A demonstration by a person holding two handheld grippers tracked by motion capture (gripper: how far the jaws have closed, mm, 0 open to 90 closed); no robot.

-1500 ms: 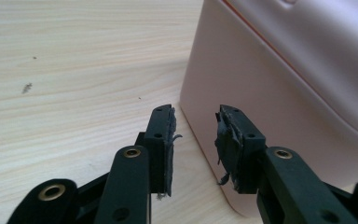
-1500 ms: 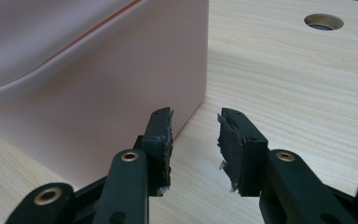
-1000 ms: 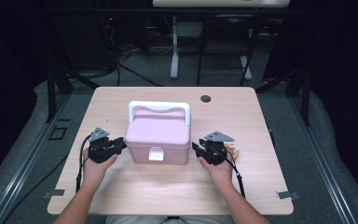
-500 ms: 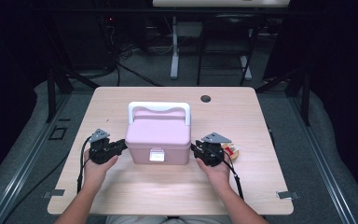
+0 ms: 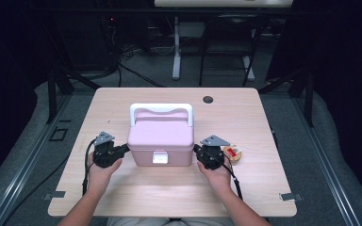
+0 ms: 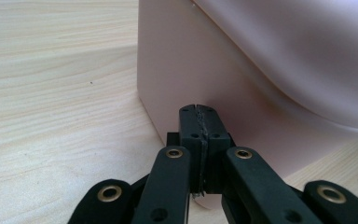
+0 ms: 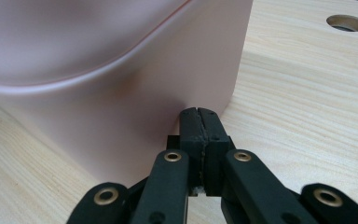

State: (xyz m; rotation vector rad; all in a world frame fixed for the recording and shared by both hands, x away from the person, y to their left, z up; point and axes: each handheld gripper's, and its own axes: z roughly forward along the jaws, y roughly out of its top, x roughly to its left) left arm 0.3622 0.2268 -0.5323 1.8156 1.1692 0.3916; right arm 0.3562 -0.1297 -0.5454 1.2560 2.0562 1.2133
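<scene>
A pink lidded box [image 5: 161,137] with a white handle [image 5: 160,109] and a white front clasp stands in the middle of the wooden table [image 5: 122,197]. My left gripper [image 5: 125,149] is shut with nothing in it, its tips against the box's left side wall [image 6: 182,70]. My right gripper [image 5: 196,149] is shut too, its tips against the box's right side wall [image 7: 135,98]. In the left gripper view the closed tips [image 6: 199,111] touch the pink wall low down. The right gripper's closed tips [image 7: 198,112] meet the wall near the table.
A small round object with red and yellow on it [image 5: 233,153] lies on the table just right of my right hand. A cable hole [image 5: 208,100] sits in the table's far part [image 7: 346,22]. Dark floor and stand legs surround the table.
Both grippers have closed in a little toward the box's sides. The box has stayed in place.
</scene>
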